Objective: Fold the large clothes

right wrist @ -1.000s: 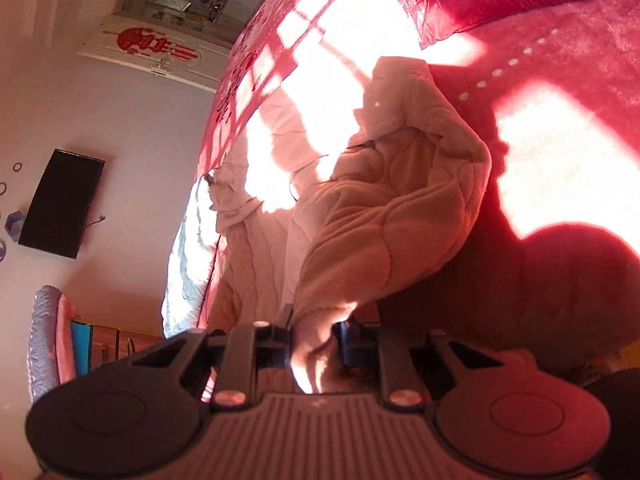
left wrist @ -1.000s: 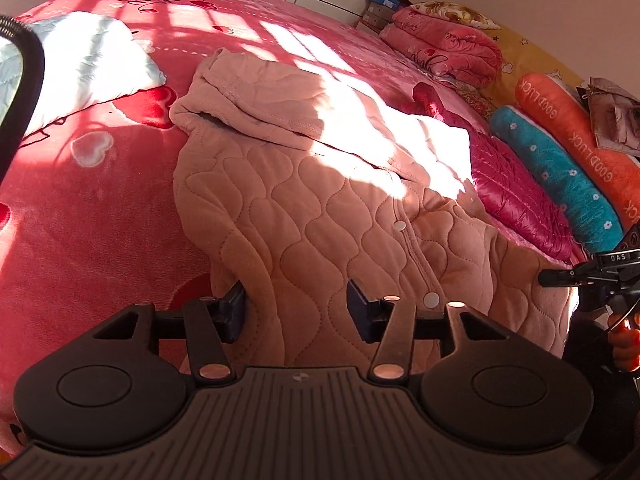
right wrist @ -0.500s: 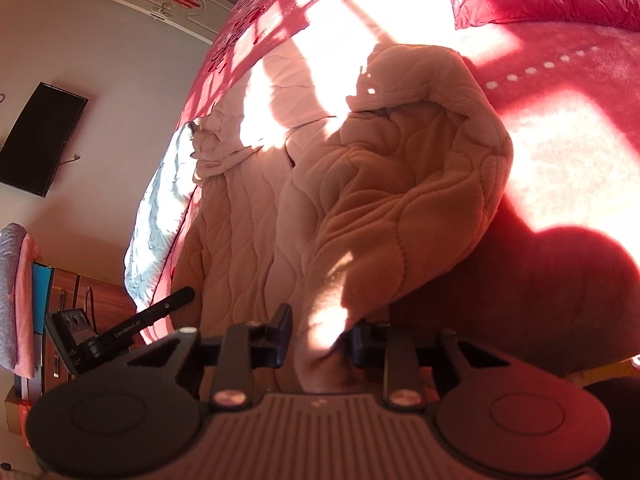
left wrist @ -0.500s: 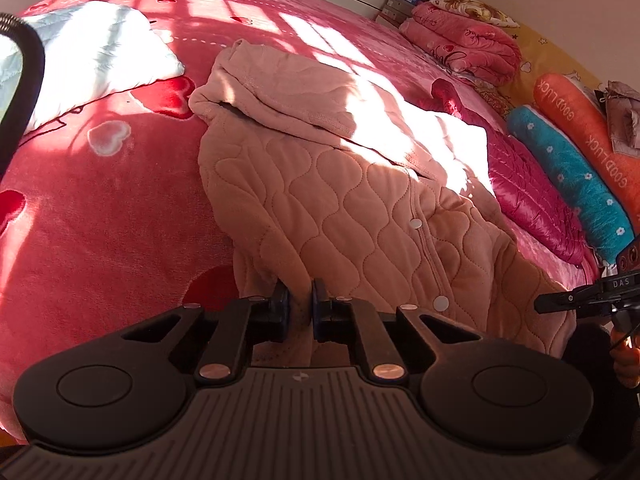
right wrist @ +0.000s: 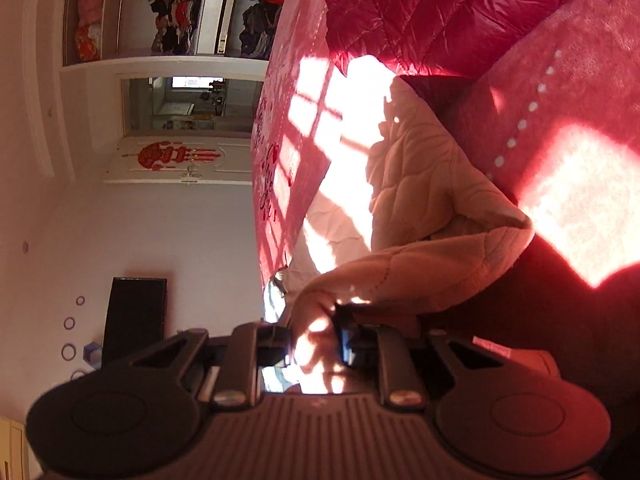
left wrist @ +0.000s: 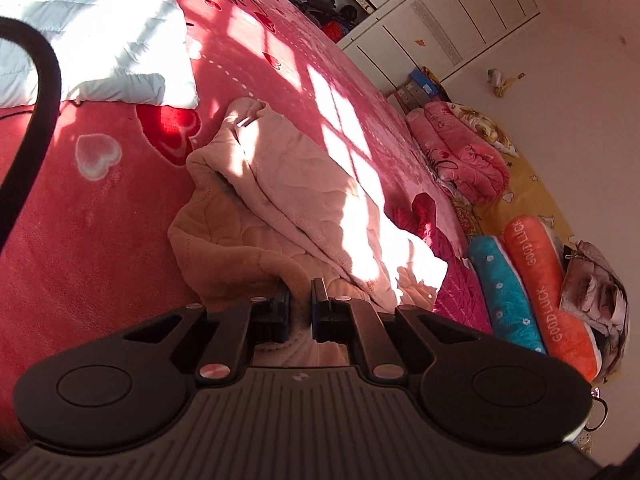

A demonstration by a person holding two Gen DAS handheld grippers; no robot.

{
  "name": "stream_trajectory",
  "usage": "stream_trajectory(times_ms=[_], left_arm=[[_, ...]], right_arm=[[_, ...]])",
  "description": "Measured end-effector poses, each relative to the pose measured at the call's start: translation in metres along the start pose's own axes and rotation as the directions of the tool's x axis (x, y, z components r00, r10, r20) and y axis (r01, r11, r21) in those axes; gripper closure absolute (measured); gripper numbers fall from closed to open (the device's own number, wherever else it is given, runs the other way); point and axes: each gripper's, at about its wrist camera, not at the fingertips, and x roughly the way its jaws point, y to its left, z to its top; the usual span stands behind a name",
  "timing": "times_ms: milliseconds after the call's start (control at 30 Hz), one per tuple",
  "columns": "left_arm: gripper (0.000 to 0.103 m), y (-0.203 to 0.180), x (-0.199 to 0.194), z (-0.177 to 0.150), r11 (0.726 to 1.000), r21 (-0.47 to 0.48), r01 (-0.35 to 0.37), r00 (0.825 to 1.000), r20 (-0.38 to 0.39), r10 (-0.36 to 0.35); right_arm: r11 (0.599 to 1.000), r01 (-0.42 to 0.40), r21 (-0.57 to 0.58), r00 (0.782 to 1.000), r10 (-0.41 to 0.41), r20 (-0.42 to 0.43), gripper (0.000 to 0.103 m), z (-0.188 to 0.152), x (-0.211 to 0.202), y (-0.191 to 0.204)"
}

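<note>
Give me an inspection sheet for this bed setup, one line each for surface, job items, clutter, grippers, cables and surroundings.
Surface: red blanket with heart prints covers the bed, sunlit in patches.
Job's things: pink quilted garment lies bunched mid-bed, its near edge lifted.
Clutter: white padded jacket at far left; magenta puffer jacket beside the garment; teal bolster, orange bolster and folded pink bedding at the bed's right side.
Grippers: left gripper shut on the garment; right gripper shut on another edge of it.
Cables: black cable arcs at left.
Surroundings: open wardrobe, white door, dark wall screen.
</note>
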Motion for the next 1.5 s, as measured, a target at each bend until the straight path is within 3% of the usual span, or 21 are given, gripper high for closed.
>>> stream_trajectory(times_ms=[167, 300, 400, 533, 600, 733, 833, 967, 1100, 1233, 1367, 1500], left_arm=[[0.096, -0.002, 0.021, 0.032, 0.999, -0.041, 0.003, 0.999, 0.048, -0.001], [0.096, -0.001, 0.048, 0.052, 0.997, -0.063, -0.043, 0.997, 0.065, 0.047], [0.095, 0.001, 0.063, 0.06, 0.995, -0.058, -0.076, 0.995, 0.064, 0.079], [0.094, 0.007, 0.068, 0.063, 0.995, -0.049, -0.089, 0.994, 0.061, 0.092], [0.089, 0.006, 0.065, 0.061, 0.995, -0.03, -0.092, 0.993, 0.068, 0.094], [0.078, -0.003, 0.054, 0.056, 0.993, 0.036, -0.114, 0.989, 0.097, 0.11], [0.048, -0.014, 0.041, 0.053, 0.981, 0.107, -0.159, 0.979, 0.146, 0.142], [0.038, -0.025, 0.022, 0.054, 0.967, 0.174, -0.188, 0.971, 0.182, 0.156], [0.027, -0.028, 0.011, 0.044, 0.959, 0.209, -0.192, 0.974, 0.157, 0.161], [0.025, -0.025, 0.012, 0.02, 0.968, 0.199, -0.15, 0.987, 0.09, 0.135], [0.007, -0.012, 0.014, -0.014, 0.977, 0.197, -0.077, 0.997, 0.029, 0.073], [0.006, -0.009, 0.027, -0.034, 0.971, 0.228, -0.076, 0.997, 0.013, 0.075]], right_arm=[[0.993, -0.013, 0.12, 0.996, 0.003, 0.084, 0.084, 0.032, 0.019, -0.005], [0.982, 0.034, 0.187, 0.988, -0.061, 0.141, 0.084, 0.054, 0.04, -0.022], [0.974, 0.079, 0.214, 0.983, -0.111, 0.145, 0.082, 0.067, 0.052, -0.037], [0.973, 0.069, 0.221, 0.986, -0.099, 0.13, 0.08, 0.07, 0.057, -0.045], [0.979, 0.068, 0.194, 0.989, -0.092, 0.117, 0.075, 0.071, 0.054, -0.042], [0.991, 0.059, 0.119, 0.993, -0.07, 0.096, 0.053, 0.072, 0.049, -0.028], [0.995, 0.076, 0.058, 0.992, -0.082, 0.098, 0.038, 0.074, 0.042, -0.016], [0.99, 0.14, -0.028, 0.981, -0.135, 0.141, 0.022, 0.078, 0.024, 0.001], [0.967, 0.23, -0.113, 0.963, -0.21, 0.168, 0.015, 0.074, 0.005, 0.006], [0.939, 0.286, -0.193, 0.957, -0.271, 0.101, 0.011, 0.056, 0.001, -0.007], [0.928, 0.254, -0.273, 0.963, -0.27, -0.024, 0.004, 0.032, 0.006, -0.028], [0.931, 0.183, -0.317, 0.969, -0.226, -0.104, 0.004, 0.029, 0.016, -0.022]])
